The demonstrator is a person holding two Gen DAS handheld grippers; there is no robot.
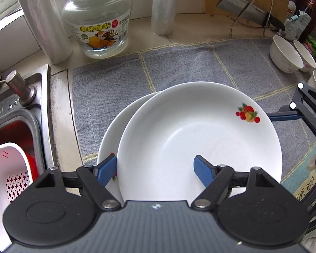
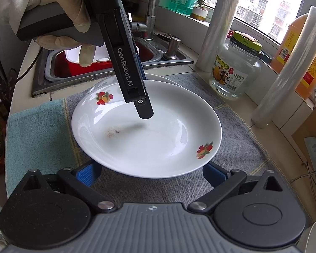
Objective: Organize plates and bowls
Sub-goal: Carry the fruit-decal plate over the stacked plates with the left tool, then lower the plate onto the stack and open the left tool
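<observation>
Two white plates with fruit prints lie stacked on a grey cloth [image 1: 179, 67]. The top plate [image 1: 200, 139] sits shifted right on the lower plate [image 1: 109, 139]. My left gripper [image 1: 154, 169] points down over the top plate's near-left rim, one finger outside the rim and one inside, jaws apart and not pressing. In the right wrist view a gloved hand holds this left gripper [image 2: 145, 111] above the top plate [image 2: 147, 130]. My right gripper [image 2: 151, 175] stands open at that plate's near rim, its fingertips hidden under the rim. Three white bowls [image 1: 286, 54] stand at the far right.
A glass jar [image 1: 97, 21] and two rolls of cling film [image 1: 44, 21] stand behind the cloth. A cleaver [image 1: 248, 12] leans in a wire rack at the back right. The sink [image 1: 16, 113] with a white strainer basket [image 1: 8, 168] lies to the left.
</observation>
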